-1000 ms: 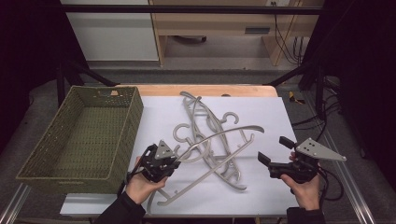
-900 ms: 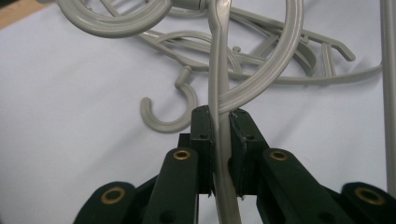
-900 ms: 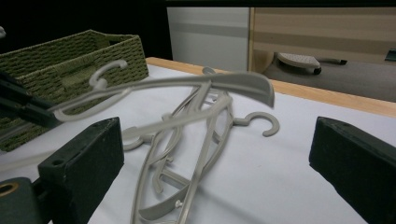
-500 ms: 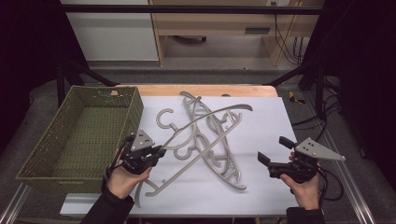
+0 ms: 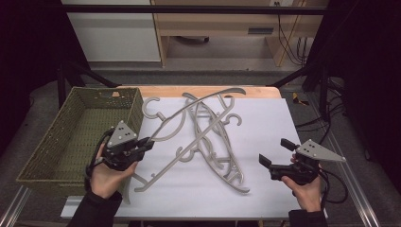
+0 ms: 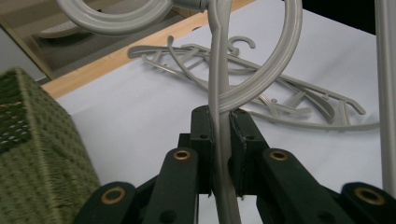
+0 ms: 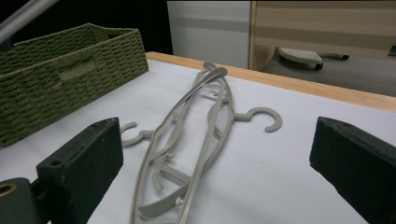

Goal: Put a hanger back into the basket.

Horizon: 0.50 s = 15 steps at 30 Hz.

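A smooth grey plastic hanger (image 5: 189, 124) is clamped by the left hand-held gripper (image 5: 142, 144) beside a woven green basket (image 5: 61, 142); the right hand-held gripper (image 5: 274, 153) is held wide open, empty, above the white-covered bench (image 5: 265, 118).

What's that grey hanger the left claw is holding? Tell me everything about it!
The held hanger is pale grey and looks like smooth plastic, with curved arms, a crossbar and a round hook. The left gripper is shut on one thin bar of it, pads pressing both sides. It hangs tilted, its near end low by the hand and its far arm raised over the other hangers lying on the white sheet. It sits beside the green woven basket. Whether it touches the pile I cannot tell.
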Available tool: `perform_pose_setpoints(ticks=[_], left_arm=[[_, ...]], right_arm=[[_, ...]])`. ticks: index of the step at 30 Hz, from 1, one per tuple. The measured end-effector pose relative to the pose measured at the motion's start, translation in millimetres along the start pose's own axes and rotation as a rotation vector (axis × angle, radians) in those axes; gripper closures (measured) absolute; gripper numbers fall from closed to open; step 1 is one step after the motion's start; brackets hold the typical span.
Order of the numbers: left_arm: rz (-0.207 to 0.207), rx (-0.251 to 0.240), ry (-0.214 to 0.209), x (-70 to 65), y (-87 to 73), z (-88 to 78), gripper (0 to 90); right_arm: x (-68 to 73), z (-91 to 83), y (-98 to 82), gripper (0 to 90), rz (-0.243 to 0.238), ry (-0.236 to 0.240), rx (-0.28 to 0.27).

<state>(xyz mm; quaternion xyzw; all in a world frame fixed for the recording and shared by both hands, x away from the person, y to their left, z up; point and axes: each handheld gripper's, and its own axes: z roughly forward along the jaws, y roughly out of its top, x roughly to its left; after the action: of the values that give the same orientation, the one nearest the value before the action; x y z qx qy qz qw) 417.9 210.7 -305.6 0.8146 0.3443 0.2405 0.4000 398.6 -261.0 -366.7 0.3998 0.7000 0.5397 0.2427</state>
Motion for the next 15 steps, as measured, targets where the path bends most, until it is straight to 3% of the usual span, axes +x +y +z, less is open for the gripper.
perform_pose_setpoints(ticks=[3, 8, 15], left_arm=[[0.004, -0.004, 0.021, 4.6, 4.5, -6.5, 81.0], [0.027, 0.005, 0.064, 24.2, 18.6, -21.1, 81.0], [0.045, 0.022, 0.102, 50.2, 28.0, -28.9, 81.0]], right_arm=[[0.3, 0.9, -0.3, 3.0, 0.001, -0.001, 0.003], [0.5, 0.9, -0.1, 3.0, -0.002, -0.002, 0.003], [0.5, 1.0, -0.1, 3.0, 0.001, 0.0, 0.003]])
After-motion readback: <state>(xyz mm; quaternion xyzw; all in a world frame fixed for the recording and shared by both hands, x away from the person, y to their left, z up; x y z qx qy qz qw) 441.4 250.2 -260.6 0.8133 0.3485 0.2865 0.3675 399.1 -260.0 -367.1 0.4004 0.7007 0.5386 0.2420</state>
